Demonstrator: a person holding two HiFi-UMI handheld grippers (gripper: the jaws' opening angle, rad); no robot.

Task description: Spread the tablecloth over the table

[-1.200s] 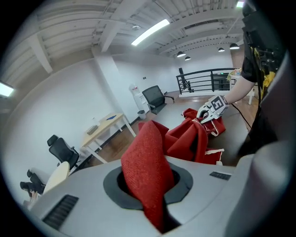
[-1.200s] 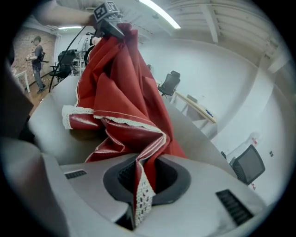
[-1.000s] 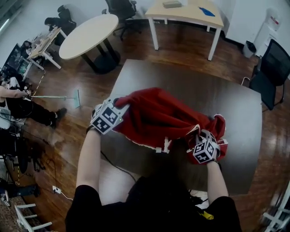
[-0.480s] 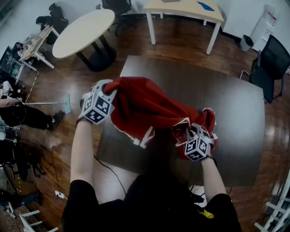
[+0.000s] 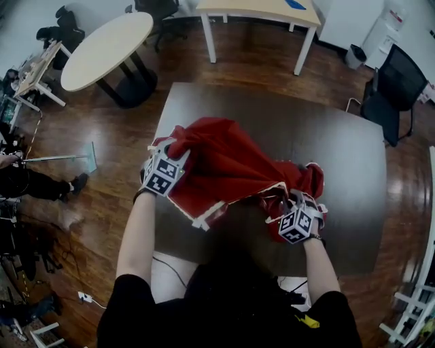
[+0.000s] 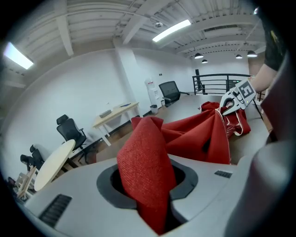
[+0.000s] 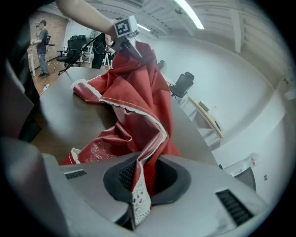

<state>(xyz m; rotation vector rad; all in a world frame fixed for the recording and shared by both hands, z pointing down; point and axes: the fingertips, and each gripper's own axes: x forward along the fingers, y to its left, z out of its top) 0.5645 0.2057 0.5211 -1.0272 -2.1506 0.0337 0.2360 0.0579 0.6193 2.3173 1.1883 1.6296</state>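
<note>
Where right fingers pinch, tablecloth, seemingly.

Open office room, glossy dark wood floor, white walls.
Round beige table on a black base at upper left; pale rectangular table with white legs at top. Black office chair at right, another chair at top. Small bin near the wall. Cluttered desk at left edge. Long-handled floor tool lying on the floor beside a seated person's legs, cables nearby. White floor mat at bottom. Ceiling strip lights on, beams exposed. Black railing at far end; water dispenser against the wall.
</note>
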